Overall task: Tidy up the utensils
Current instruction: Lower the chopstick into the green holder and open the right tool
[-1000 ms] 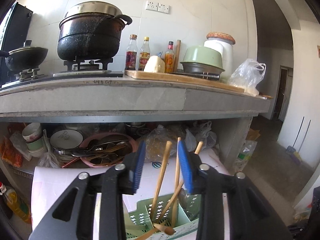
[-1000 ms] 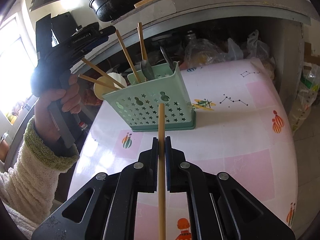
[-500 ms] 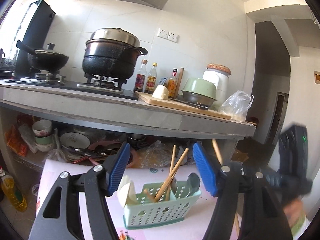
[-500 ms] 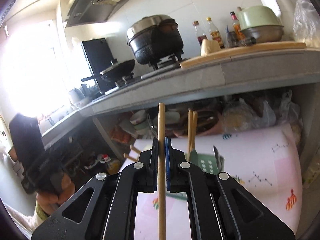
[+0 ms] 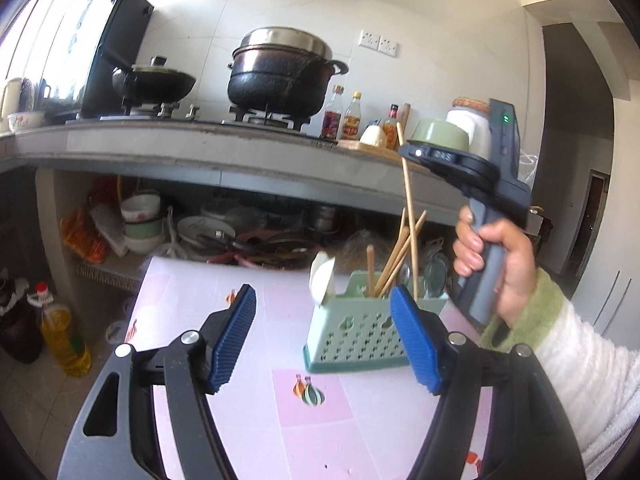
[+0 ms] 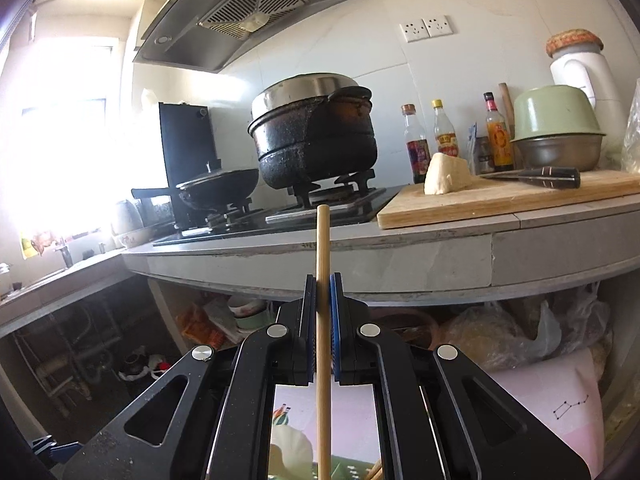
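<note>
A mint green utensil caddy (image 5: 360, 336) stands on the pink patterned table (image 5: 248, 400). It holds several wooden chopsticks (image 5: 394, 258), metal spoons (image 5: 434, 272) and a white ceramic spoon (image 5: 323, 280). My left gripper (image 5: 324, 344) is open and empty, in front of the caddy. My right gripper (image 6: 321, 284) is shut on a wooden chopstick (image 6: 322, 320) and holds it upright. In the left wrist view that chopstick (image 5: 408, 200) hangs from the right gripper (image 5: 416, 154) with its lower end in the caddy's right part.
A grey counter (image 5: 200, 156) runs behind the table, with a black pot (image 5: 284, 76), a wok (image 5: 154, 82), sauce bottles (image 5: 344, 118), a cutting board (image 6: 508, 196) and bowls (image 6: 556, 128). Dishes and bags (image 5: 224, 232) fill the shelf beneath. An oil bottle (image 5: 64, 332) stands on the floor.
My left gripper has pulled back from the caddy and opened wider. My right gripper has carried the chopstick up over the caddy and turned it upright.
</note>
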{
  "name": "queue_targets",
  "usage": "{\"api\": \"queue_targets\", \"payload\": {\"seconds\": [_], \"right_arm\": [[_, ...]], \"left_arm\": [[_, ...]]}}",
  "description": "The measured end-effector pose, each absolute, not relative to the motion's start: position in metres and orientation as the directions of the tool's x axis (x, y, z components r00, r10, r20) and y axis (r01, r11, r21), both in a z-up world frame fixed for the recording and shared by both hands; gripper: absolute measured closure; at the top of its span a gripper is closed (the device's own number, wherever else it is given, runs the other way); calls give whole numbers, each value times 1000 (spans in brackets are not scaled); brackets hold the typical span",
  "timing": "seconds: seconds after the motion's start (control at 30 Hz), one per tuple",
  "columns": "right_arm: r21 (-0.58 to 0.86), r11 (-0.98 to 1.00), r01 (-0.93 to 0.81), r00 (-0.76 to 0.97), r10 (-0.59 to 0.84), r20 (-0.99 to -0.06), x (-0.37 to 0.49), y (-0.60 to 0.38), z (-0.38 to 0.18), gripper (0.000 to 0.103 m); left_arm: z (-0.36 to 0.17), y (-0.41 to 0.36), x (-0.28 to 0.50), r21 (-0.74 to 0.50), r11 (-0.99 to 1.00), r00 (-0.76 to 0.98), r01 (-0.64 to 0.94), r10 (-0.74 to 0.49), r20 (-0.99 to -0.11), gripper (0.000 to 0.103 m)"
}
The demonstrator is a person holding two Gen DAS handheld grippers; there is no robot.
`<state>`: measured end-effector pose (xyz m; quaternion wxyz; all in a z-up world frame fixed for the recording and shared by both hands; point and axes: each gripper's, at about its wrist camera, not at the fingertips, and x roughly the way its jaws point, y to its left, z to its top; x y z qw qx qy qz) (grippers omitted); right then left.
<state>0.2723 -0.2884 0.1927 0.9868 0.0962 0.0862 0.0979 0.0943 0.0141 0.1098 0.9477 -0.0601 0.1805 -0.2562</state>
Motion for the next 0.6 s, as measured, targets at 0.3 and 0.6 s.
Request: {"api": "queue_targets", "payload": {"seconds": [0.3, 0.6], "right_arm": [[168, 983, -79, 985, 103, -140, 294, -282, 176, 98], [62, 997, -56, 988, 64, -143, 296, -264, 153, 98]], "left_arm": [[97, 31, 97, -220, 876, 816, 430, -481, -321, 35], [94, 34, 103, -231, 879, 816, 417, -474, -330, 35]]}}
